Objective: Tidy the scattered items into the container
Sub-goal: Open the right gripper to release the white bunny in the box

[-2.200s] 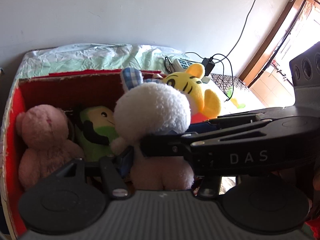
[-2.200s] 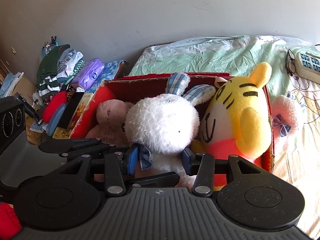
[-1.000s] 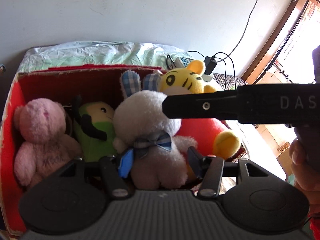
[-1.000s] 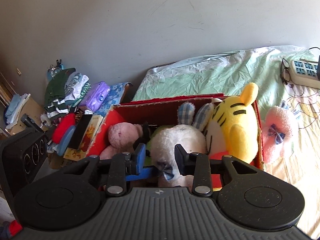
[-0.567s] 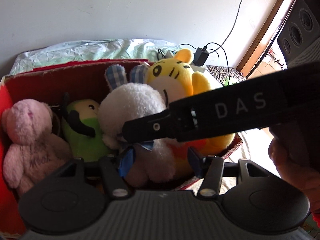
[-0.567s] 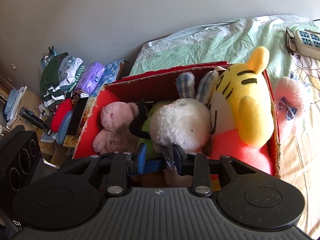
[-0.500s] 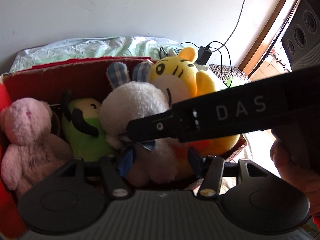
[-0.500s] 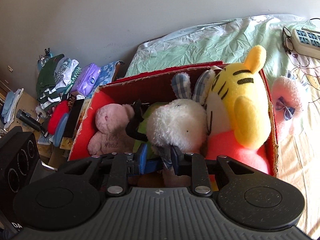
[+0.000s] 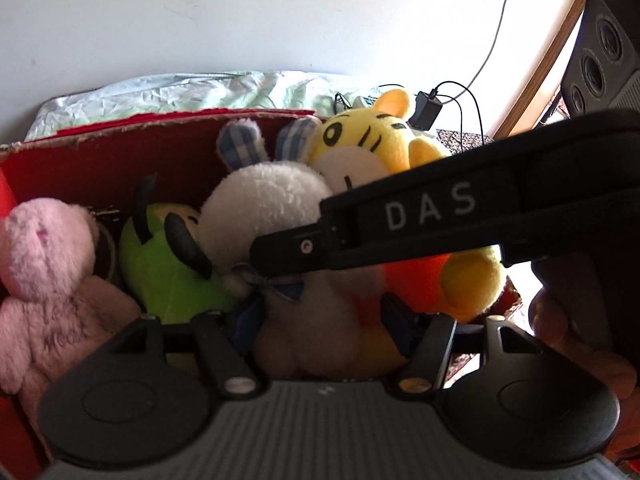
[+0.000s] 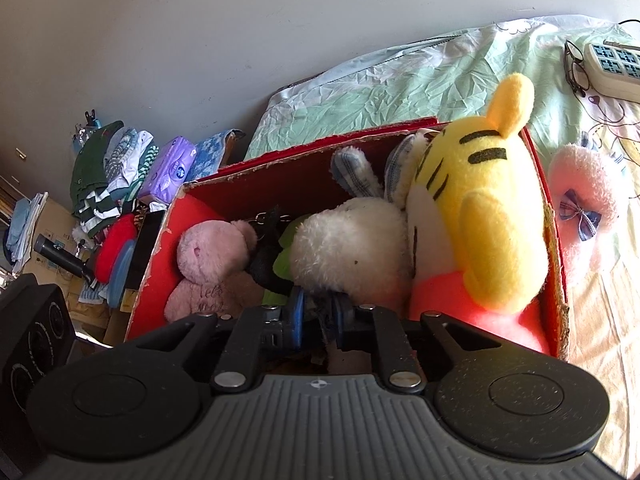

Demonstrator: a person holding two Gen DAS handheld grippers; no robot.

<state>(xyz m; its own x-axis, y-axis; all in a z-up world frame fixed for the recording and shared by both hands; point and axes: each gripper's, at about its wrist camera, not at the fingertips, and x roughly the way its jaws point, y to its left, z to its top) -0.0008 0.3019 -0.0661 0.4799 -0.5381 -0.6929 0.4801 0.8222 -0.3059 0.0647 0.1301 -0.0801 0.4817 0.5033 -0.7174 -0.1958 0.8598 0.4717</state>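
Through your left wrist camera, the red box already holds a row of soft toys: the pink bear at the left wall, the green toy next to it, the white rabbit in the middle and the yellow tiger at the right end. Your left gripper has its jaws apart around the rabbit's lower body; they have just been opening, and I judge the pads are no longer pressing the plush. The right gripper crosses this view from the right, its tips at the bow on the rabbit's neck.

Through your right wrist camera, the same box sits on the green bedsheet, with the rabbit wedged between the green toy and the tiger. Your right gripper has just been closing and its pads stand almost together, pinching what looks like the bow ribbon below the rabbit's head. A pink plush with a bow lies outside, on the sheet just beside the box's right wall.

You appear to be seating the rabbit. Next, I'd say, settle it, let go of the bow, lift both grippers clear without dragging it back out, then go for the pink plush
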